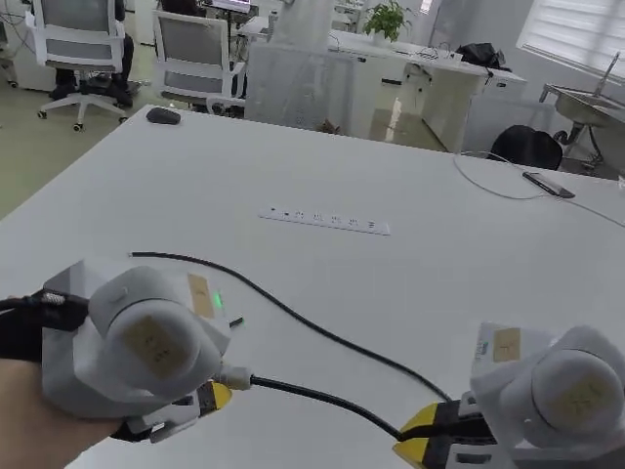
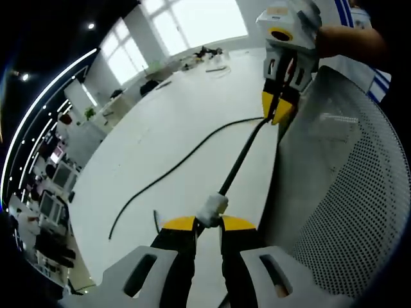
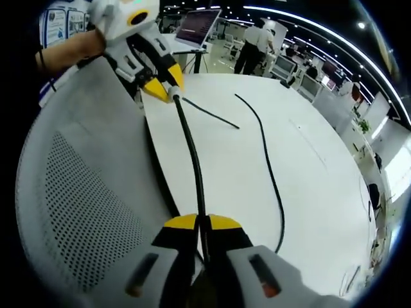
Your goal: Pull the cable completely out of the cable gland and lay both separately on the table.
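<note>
A small white cable gland (image 1: 234,377) sits between the yellow tips of my left gripper (image 1: 210,399), which is shut on it at the table's near edge. The same gland (image 2: 212,206) shows just above the left gripper (image 2: 209,224) tips. A black cable (image 1: 312,396) runs taut from the gland to my right gripper (image 1: 420,432), which is shut on it. The cable (image 3: 192,160) stretches from the right gripper (image 3: 202,223) up to the gland (image 3: 172,95). Beyond the right gripper, it loops back across the white table (image 1: 439,283) to a free end at the left.
A white power strip (image 1: 324,221) lies mid-table, a black mouse (image 1: 163,115) at the far left corner, and a phone (image 1: 547,184) with a thin white lead at the far right. A grey mesh chair (image 2: 347,192) stands against the near table edge. Office chairs stand behind.
</note>
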A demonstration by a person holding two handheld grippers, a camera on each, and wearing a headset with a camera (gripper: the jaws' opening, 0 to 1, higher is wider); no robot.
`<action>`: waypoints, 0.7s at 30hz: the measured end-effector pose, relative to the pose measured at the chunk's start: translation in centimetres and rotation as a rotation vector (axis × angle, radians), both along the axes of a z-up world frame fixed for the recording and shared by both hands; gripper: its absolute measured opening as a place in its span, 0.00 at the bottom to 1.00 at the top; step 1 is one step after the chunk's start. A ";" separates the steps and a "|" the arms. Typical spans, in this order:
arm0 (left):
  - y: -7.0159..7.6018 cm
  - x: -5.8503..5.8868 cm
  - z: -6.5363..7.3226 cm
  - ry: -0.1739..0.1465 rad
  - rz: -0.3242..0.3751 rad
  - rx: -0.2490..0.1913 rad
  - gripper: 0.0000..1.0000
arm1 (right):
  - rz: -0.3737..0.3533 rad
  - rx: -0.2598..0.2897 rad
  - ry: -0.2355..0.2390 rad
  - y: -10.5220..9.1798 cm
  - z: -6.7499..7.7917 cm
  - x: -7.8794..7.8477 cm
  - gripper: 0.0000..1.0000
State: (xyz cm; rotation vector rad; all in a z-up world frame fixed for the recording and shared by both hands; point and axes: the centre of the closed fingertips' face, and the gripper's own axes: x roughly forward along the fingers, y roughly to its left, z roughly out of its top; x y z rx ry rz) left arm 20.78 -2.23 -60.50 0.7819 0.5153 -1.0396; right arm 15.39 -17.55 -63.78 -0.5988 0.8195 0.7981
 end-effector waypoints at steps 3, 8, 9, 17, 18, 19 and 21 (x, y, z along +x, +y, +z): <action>0.1 -0.1 0.0 -0.001 0.001 0.003 0.14 | -0.041 -0.034 0.007 -1.7 -0.9 0.4 0.05; 0.2 -0.2 0.0 0.000 0.003 0.007 0.14 | -0.118 -0.080 0.022 -4.0 -1.6 1.3 0.07; 0.2 -0.3 -0.1 0.000 0.004 0.008 0.14 | -0.124 -0.082 0.020 -3.9 -1.5 1.5 0.11; -0.2 -0.8 -0.4 0.000 0.009 0.025 0.14 | 0.020 0.095 0.004 5.3 1.4 0.8 0.16; -0.3 -0.9 -0.4 0.001 0.009 0.025 0.14 | 0.045 0.110 -0.004 6.4 1.8 0.7 0.16; -0.4 -1.0 -0.4 0.005 0.007 0.024 0.14 | 0.072 0.135 -0.007 7.9 2.2 0.6 0.15; -0.7 -1.3 -0.5 0.013 0.002 0.017 0.14 | 0.098 0.170 -0.009 9.9 2.6 0.5 0.14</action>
